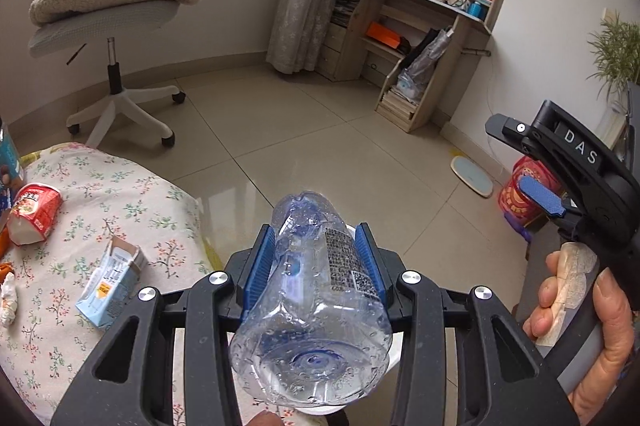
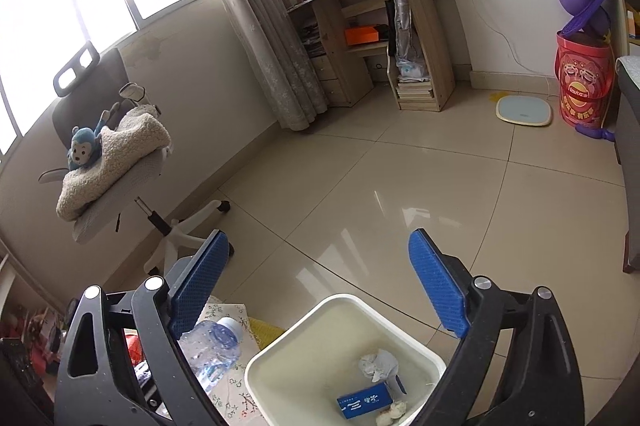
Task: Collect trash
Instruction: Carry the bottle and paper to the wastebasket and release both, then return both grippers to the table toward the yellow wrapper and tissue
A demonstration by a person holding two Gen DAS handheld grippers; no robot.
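Observation:
My left gripper (image 1: 318,258) is shut on a crumpled clear plastic bottle (image 1: 316,290), its base toward the camera, held above the floor beside the floral table (image 1: 120,193). The same bottle (image 2: 212,346) shows at the lower left of the right wrist view. My right gripper (image 2: 316,278) is open and empty, above a white trash bin (image 2: 280,346) that holds a blue box (image 2: 364,402) and crumpled paper (image 2: 376,362). In the left wrist view the right gripper (image 1: 532,161) is at the right, held in a hand. A milk carton (image 1: 110,282) and a red cup (image 1: 34,214) lie on the table.
An office chair (image 1: 108,25) with a blanket and a blue monkey toy stands at the back left. A wooden desk shelf (image 1: 420,37) is against the far wall. A scale (image 2: 524,109) and a red bucket (image 2: 584,81) stand on the tiled floor at the right.

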